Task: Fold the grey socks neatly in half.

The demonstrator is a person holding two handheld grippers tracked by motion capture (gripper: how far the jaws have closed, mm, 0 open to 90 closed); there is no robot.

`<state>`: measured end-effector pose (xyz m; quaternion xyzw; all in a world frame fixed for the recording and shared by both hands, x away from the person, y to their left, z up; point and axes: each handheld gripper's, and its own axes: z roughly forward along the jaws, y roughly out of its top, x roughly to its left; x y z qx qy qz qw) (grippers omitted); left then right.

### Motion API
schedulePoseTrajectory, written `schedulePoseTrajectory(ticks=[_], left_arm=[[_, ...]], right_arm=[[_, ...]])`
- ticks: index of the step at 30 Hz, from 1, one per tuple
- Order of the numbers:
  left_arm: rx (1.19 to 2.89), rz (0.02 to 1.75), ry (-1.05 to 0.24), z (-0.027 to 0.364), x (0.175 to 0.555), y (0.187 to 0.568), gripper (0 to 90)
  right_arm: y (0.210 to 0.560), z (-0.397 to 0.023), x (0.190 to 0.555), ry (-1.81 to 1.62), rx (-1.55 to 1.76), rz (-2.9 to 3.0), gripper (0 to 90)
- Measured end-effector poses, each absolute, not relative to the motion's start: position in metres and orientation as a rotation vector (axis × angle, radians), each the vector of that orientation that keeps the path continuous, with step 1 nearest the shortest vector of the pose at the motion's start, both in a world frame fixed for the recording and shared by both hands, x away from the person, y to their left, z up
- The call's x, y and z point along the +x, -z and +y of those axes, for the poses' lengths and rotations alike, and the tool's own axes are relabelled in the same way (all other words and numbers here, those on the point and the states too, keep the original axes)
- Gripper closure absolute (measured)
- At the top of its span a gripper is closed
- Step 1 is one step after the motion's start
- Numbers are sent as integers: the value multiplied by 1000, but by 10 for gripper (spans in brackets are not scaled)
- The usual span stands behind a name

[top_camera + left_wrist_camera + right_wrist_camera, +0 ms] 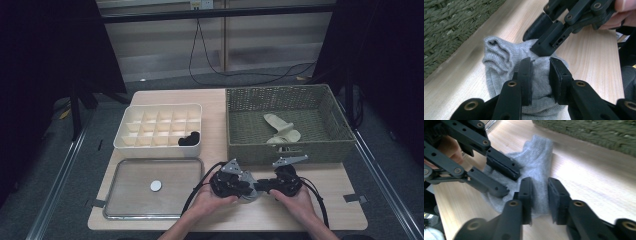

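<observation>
Two black tools (235, 182) (282, 181), soft ribbed grey sock (506, 62), pale wooden table (340, 200)

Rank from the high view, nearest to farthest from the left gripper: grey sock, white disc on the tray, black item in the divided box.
1. grey sock, at the left gripper
2. white disc, on the tray to its left
3. black item, in the divided box's near-right corner

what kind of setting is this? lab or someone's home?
Most likely a lab recording setup, not a home: a small wooden table staged with a woven basket, a compartment organizer and a metal tray, dark curtains at both sides, and cables trailing over the floor behind.
</observation>
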<state>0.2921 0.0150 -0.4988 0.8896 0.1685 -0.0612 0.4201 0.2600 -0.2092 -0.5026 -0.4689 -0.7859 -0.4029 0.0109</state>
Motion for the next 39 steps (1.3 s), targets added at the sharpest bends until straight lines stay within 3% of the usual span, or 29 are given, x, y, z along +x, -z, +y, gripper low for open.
schedulePoseTrajectory(ticks=[4,22,31,39], left_arm=[[2233,419,150,15,292,499,724],[2179,475,168,18,291,501,746],[2134,491,150,43,285,483,735],[2206,476,142,45,282,490,720]], right_arm=[[498,-207,258,1275,-1450,-2478,827],[489,-209,255,1414,-1417,-2394,839],[487,-220,251,1426,-1455,-2391,840],[486,-221,249,1407,-1478,-2451,839]])
